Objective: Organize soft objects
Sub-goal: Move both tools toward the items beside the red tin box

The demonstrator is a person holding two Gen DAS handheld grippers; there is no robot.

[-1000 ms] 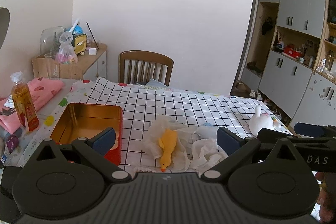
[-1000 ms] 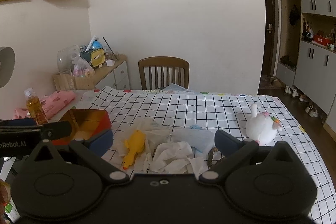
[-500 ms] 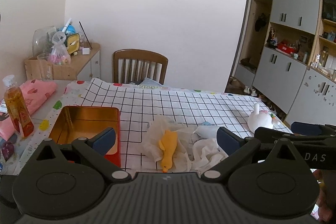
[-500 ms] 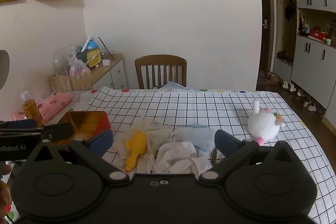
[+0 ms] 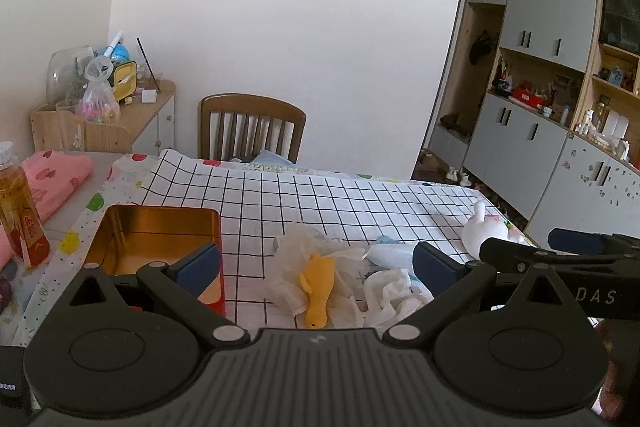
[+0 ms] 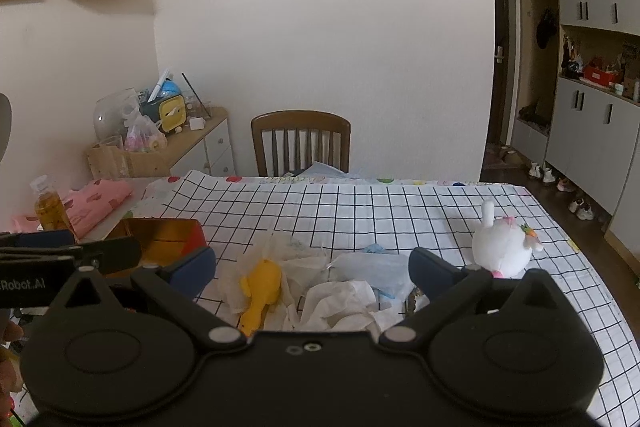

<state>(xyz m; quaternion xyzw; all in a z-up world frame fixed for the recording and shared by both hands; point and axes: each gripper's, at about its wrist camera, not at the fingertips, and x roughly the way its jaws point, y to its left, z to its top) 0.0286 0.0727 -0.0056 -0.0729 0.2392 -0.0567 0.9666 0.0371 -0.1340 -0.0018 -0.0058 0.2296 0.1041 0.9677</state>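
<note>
A yellow soft duck (image 5: 318, 291) lies on crumpled white tissues (image 5: 296, 267) on the checked tablecloth (image 5: 320, 203); it also shows in the right wrist view (image 6: 260, 291). A pale blue soft item (image 6: 372, 269) lies beside more tissues (image 6: 344, 303). A white plush toy (image 6: 502, 249) stands at the right; it also shows in the left wrist view (image 5: 482, 233). An open red tin with a gold inside (image 5: 154, 239) sits at the left. My left gripper (image 5: 316, 263) and my right gripper (image 6: 312, 267) are open and empty, held above the table's near edge.
A bottle of amber drink (image 5: 20, 211) and a pink cloth (image 5: 56, 175) lie at the far left. A wooden chair (image 5: 252, 127) stands behind the table. A cluttered side cabinet (image 5: 120, 115) is at the back left, grey cupboards (image 5: 540, 131) at the right.
Both grippers have shifted a little; the left view has turned slightly leftward, so the tin and duck appear further right. Both stay open. No object on the table has moved.
</note>
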